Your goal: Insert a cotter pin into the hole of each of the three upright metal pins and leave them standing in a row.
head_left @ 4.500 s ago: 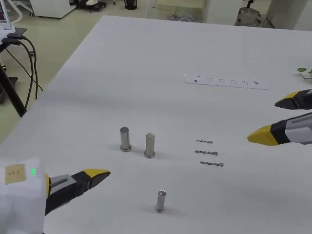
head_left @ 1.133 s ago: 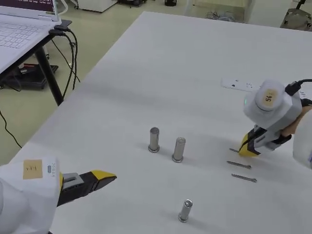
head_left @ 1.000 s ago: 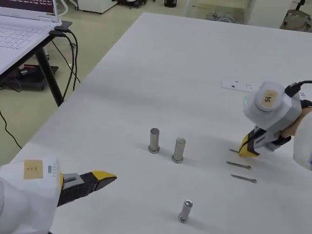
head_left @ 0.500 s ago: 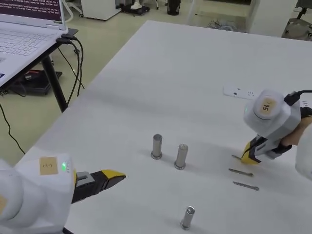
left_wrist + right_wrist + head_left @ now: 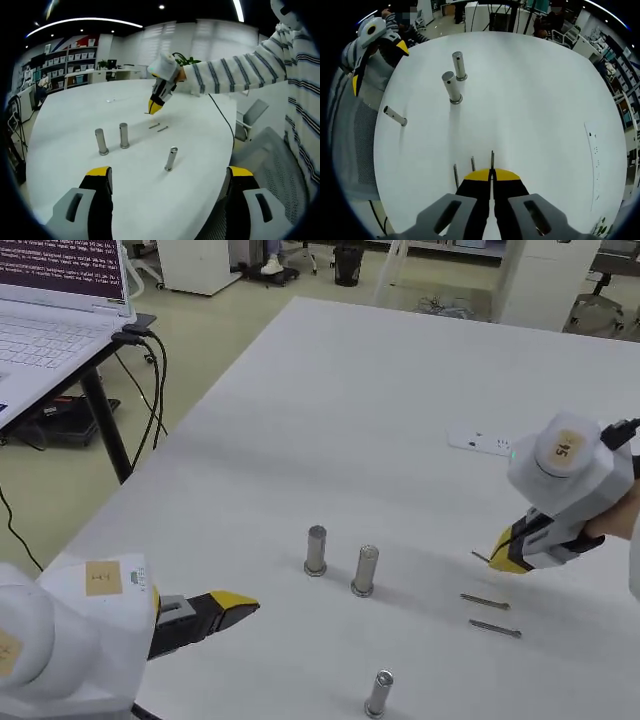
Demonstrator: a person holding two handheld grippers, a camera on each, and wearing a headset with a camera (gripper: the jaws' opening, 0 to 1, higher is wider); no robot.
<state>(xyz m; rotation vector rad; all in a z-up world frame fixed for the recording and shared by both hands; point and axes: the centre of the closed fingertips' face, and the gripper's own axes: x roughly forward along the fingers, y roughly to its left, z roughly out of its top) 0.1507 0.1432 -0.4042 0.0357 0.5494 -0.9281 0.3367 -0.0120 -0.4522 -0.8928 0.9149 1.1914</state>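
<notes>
While the right gripper (image 5: 491, 172) clamps one cotter pin (image 5: 492, 159), the pin juts straight forward from its closed tips | two spare cotter pins (image 5: 455, 176) lie on the table (image 5: 520, 75) just left of those jaws | left gripper (image 5: 170, 172) jaws wide apart, holding nothing | three metal pins (image 5: 123, 135) stand ahead of them, within their gap.

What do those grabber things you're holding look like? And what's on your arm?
The left gripper and right gripper each have a white rounded body, black jaws with yellow tips and a tan sticker on top. A black cable leaves the right one. The sleeve is white with dark stripes.
</notes>
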